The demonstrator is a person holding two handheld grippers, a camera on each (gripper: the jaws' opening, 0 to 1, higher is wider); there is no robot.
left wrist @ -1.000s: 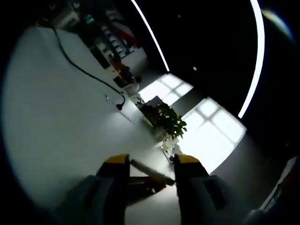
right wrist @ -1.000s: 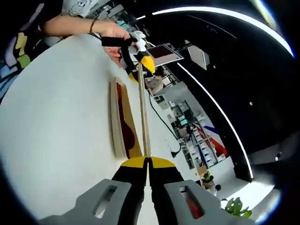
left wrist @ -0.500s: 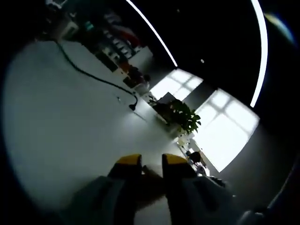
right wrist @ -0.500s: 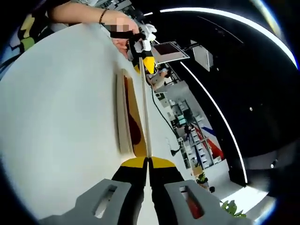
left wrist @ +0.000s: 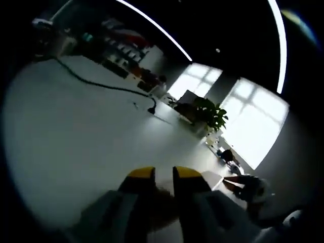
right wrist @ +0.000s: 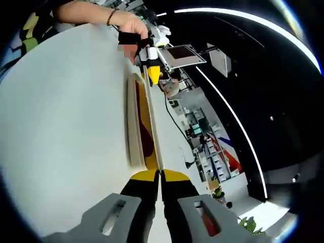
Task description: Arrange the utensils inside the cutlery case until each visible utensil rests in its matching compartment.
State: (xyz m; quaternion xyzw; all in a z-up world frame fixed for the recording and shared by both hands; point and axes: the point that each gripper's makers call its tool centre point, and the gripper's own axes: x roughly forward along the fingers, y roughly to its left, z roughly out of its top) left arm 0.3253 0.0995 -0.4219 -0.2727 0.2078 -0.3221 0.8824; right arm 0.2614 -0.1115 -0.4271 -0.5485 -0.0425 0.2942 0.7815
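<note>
Left jaws now off utensil (right wrist: 153, 124)

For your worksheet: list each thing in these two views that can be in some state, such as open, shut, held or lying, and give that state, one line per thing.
Right gripper: shut on the wooden stick.
Left gripper: jaws nearly together, grip cannot be told.
Wooden stick: held at its near end, running over the cutlery case.
Cutlery case: lying on the table.
Table: carrying the case.
Black cable: lying loose on the table.
</note>
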